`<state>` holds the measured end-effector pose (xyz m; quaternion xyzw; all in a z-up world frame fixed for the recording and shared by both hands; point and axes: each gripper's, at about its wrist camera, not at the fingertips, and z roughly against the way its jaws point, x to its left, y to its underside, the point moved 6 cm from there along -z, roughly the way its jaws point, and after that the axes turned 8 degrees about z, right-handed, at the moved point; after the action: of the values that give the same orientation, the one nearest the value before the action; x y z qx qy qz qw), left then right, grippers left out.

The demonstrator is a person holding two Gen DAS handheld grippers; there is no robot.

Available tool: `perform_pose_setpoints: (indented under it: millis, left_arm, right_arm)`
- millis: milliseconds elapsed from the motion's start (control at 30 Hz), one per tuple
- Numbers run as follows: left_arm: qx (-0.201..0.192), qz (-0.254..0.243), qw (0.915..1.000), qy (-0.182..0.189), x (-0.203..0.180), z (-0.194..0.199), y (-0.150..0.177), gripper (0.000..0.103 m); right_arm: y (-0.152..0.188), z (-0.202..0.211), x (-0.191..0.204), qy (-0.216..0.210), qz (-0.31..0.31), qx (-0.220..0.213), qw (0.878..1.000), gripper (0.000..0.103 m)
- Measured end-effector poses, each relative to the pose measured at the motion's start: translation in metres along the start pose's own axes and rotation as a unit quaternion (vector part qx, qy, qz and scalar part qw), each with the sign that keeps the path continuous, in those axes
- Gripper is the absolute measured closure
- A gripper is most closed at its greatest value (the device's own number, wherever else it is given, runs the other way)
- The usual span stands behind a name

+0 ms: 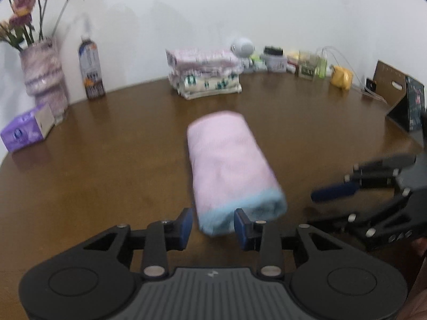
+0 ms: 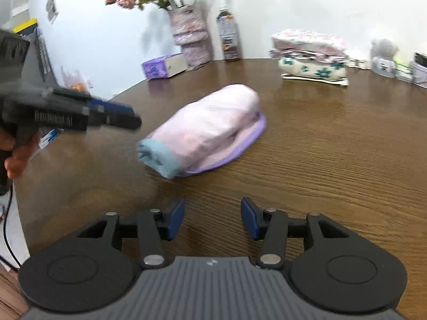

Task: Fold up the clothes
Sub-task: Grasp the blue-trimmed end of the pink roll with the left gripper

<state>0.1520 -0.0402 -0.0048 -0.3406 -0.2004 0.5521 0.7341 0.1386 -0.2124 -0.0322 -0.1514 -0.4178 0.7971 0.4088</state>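
Pink cloth, rolled into a fat bundle with a blue band at one end, lies near the middle of the brown table. Runs lengthwise away from the left gripper, blue end nearest, sitting right between its blue pads in the left wrist view. Left fingers apart, pressing on nothing; blur makes it hard to say whether the blue end is touched or just beyond the tips. Seen from the right gripper, lies ahead and to the left, slanting away, well apart from its parted, empty fingers. Left gripper reaches toward the blue end from the side there, so likely the nearer of the two. Stack of folded cloths waits by the wall, probably where the bundle belongs.
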Motion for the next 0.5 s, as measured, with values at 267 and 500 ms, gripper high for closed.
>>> perform_pose_setpoints:
  millis: [267, 500]
  left_arm:
    - [-0.017, -0.024, 0.9995, 0.013, 0.006, -0.029, 0.008, 0.07]
    - [-0.041, -0.025, 0.9975, 0.052, 0.0, -0.03, 0.002, 0.087]
  right_arm:
    - [-0.03, -0.038, 0.026, 0.03, 0.018, 0.003, 0.999, 0.064]
    - [-0.039, -0.035, 0.021, 0.068, 0.016, -0.011, 0.998, 0.097]
